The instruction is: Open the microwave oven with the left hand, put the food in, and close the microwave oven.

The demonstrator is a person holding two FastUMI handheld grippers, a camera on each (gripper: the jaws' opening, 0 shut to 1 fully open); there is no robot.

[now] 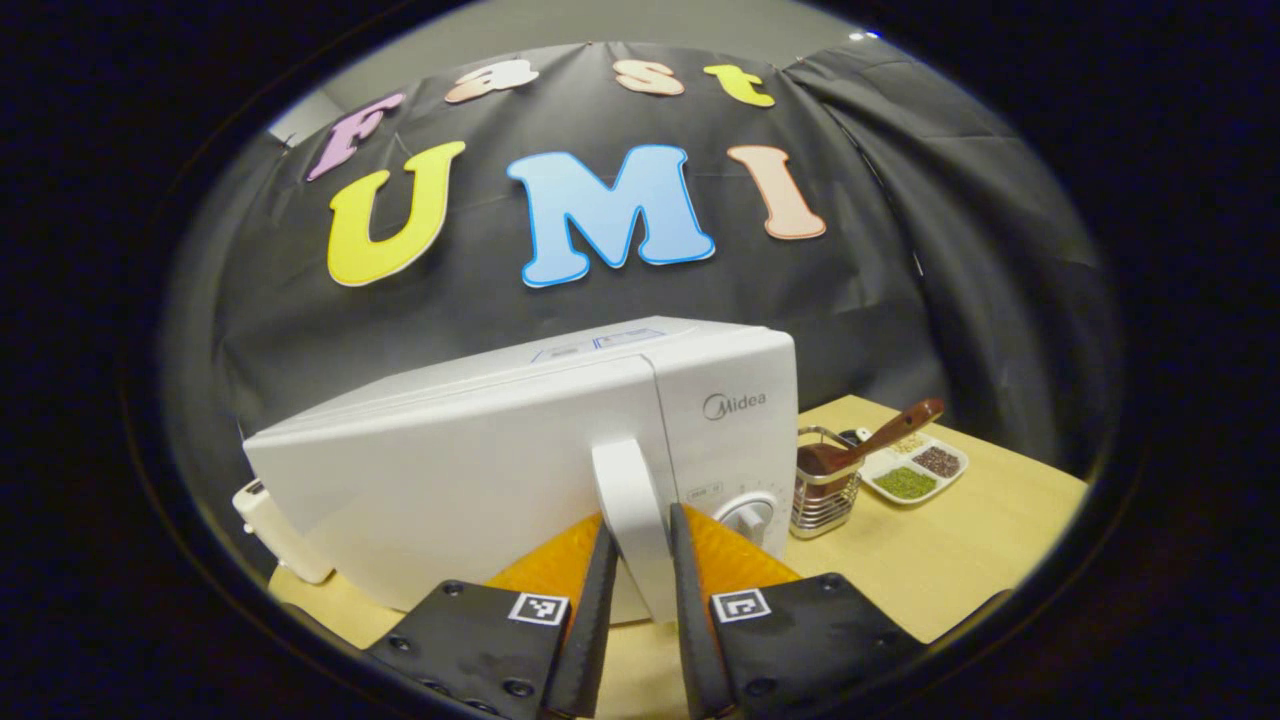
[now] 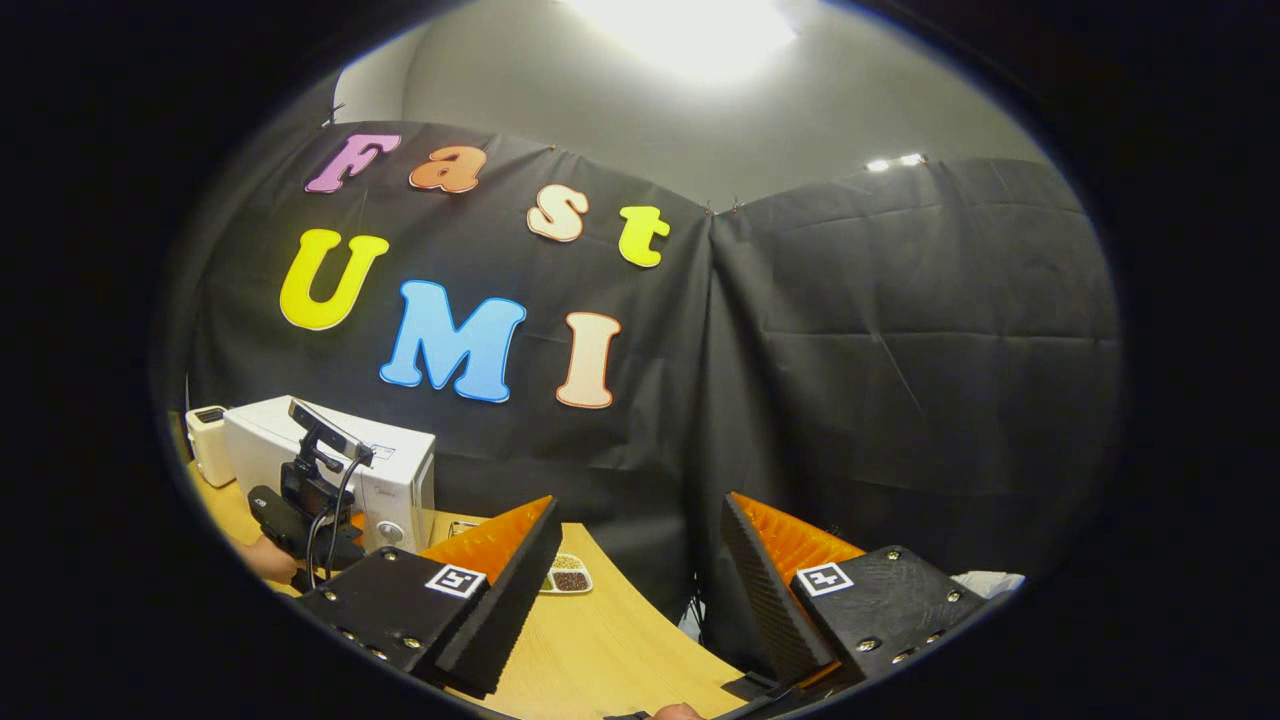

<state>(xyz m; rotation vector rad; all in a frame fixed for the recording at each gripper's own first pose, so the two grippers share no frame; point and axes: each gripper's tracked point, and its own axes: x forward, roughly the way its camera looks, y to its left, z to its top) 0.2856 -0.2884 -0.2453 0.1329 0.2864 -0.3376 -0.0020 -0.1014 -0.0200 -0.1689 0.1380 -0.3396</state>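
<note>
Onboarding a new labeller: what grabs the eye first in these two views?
The white microwave oven at the table's left end, with the left hand-held gripper closed on its upright door handle. Right of it stand a wire basket with a wooden spoon and a divided dish of spices. The right hand-held gripper hangs open above the wooden table, holding nothing.

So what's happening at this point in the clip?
A person is working the microwave on the wooden table. The left gripper has its fingers closed on the door handle, and the door appears slightly ajar. The right gripper hangs open over the table, holding nothing. A utensil holder and a seasoning dish stand beside the microwave.
</note>
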